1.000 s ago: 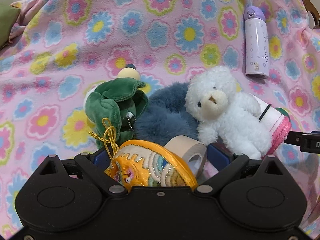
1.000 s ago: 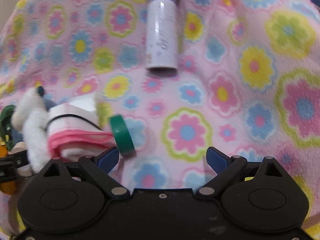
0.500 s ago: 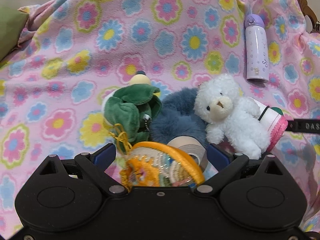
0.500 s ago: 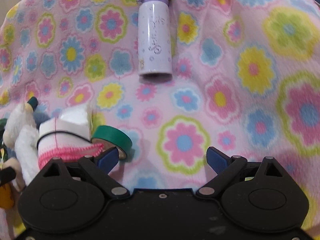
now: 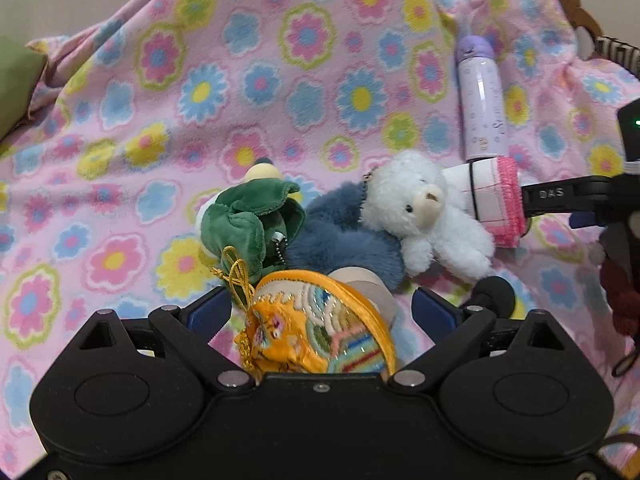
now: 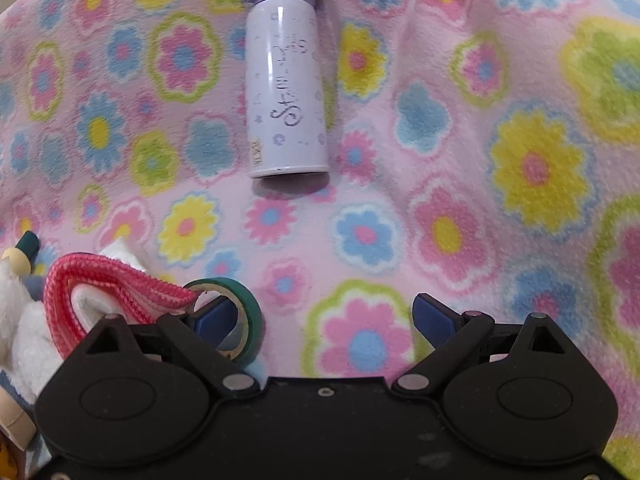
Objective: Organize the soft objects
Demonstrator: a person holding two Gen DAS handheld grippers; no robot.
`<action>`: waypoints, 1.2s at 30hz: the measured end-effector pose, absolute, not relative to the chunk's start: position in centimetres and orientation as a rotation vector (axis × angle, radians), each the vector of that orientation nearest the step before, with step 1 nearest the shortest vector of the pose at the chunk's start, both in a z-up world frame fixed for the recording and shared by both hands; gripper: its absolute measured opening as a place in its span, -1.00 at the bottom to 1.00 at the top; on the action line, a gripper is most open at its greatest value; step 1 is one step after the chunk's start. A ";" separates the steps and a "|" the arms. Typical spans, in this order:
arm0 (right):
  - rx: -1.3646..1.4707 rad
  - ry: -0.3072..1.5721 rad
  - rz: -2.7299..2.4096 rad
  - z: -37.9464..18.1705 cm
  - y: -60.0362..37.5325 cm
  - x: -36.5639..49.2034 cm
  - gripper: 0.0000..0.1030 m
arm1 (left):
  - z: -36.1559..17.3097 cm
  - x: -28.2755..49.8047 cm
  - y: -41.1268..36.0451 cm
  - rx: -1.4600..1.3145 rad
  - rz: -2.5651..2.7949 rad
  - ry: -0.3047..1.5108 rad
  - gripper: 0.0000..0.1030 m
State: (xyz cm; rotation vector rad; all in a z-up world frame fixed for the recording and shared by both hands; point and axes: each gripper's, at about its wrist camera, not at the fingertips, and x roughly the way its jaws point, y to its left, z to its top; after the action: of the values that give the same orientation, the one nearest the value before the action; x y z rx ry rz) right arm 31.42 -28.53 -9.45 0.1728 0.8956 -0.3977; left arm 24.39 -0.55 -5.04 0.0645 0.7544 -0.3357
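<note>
A pile of soft things lies on the flowered pink blanket: a green plush, a blue furry plush, a white teddy bear and a rolled white-and-pink cloth. An orange embroidered pouch lies between the fingers of my open left gripper, over a beige tape roll. My right gripper is open and empty beside the cloth roll; its left finger reaches into a green tape roll.
A lilac bottle lies on the blanket ahead of the right gripper; it also shows in the left wrist view. A green cushion sits at the far left. A wicker edge shows at the top right.
Both grippers have drawn back from the pile. The cloth roll has turned so its pink end faces the right gripper, and the green tape roll now sits around that gripper's left finger.
</note>
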 end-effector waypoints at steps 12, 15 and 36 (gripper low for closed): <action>0.217 0.869 -0.418 -8.9 -29.6 30.7 0.84 | -4.9 22.8 1.9 0.005 -0.378 0.730 0.84; 0.215 0.862 -0.429 -8.4 -29.9 30.4 0.85 | -5.6 23.3 2.0 -0.034 -0.390 0.753 0.82; 0.248 0.797 -0.380 -4.8 -28.0 24.8 0.87 | -6.8 25.4 0.9 -0.122 -0.386 0.813 0.21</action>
State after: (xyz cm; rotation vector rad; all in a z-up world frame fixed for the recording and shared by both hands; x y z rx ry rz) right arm 24.84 -28.02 -4.81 0.2476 0.7970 -0.3799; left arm 25.36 0.86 -6.82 -0.1215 0.8133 -0.3863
